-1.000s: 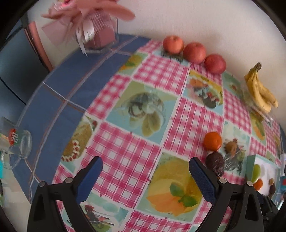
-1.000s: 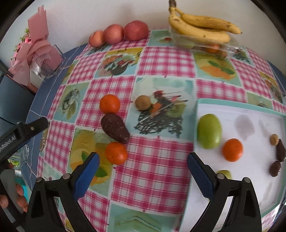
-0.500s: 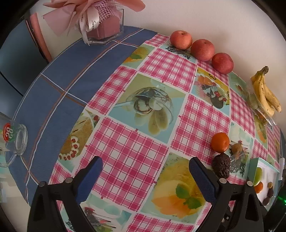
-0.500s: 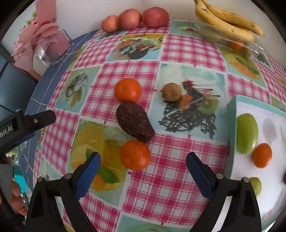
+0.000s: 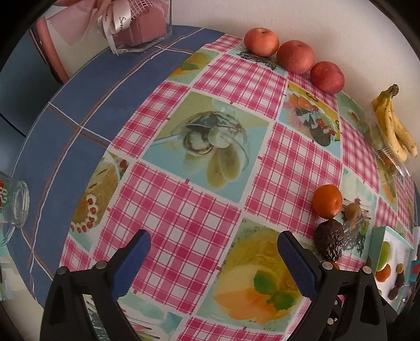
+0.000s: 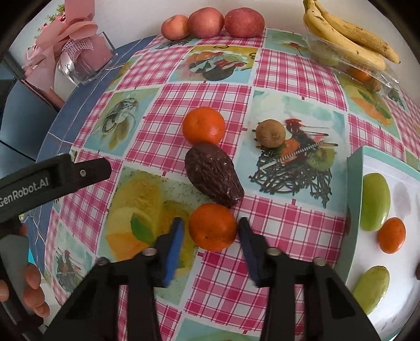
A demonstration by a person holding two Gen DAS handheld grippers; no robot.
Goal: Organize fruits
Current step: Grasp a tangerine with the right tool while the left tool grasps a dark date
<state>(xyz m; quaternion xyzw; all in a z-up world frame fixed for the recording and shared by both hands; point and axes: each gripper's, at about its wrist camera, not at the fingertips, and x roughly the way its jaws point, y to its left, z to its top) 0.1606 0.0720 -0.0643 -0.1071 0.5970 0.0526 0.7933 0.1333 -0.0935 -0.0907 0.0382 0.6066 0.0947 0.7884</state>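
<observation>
An orange (image 6: 212, 227) lies on the checked tablecloth between the blue pads of my right gripper (image 6: 210, 223). Its jaws are closing; a thin gap still shows at the left pad. Just beyond the fruit lie a dark wrinkled avocado (image 6: 212, 174), a second orange (image 6: 203, 125) and a small brown fruit (image 6: 270, 133). The white tray (image 6: 354, 168) on the right holds green fruits (image 6: 374, 200) and an orange (image 6: 391, 235). My left gripper (image 5: 213, 237) hovers open over bare cloth, left of the avocado (image 5: 329, 242).
Three red apples (image 6: 212, 22) line the wall at the back. Bananas (image 6: 349, 39) rest on a clear plastic pack at the back right. A pink gift box (image 6: 86, 57) stands back left, and a glass mug (image 5: 13, 202) sits at the left table edge.
My right gripper came down and forward over the near orange, and its jaws swung from wide apart to close around it. The left gripper stayed open and barely moved.
</observation>
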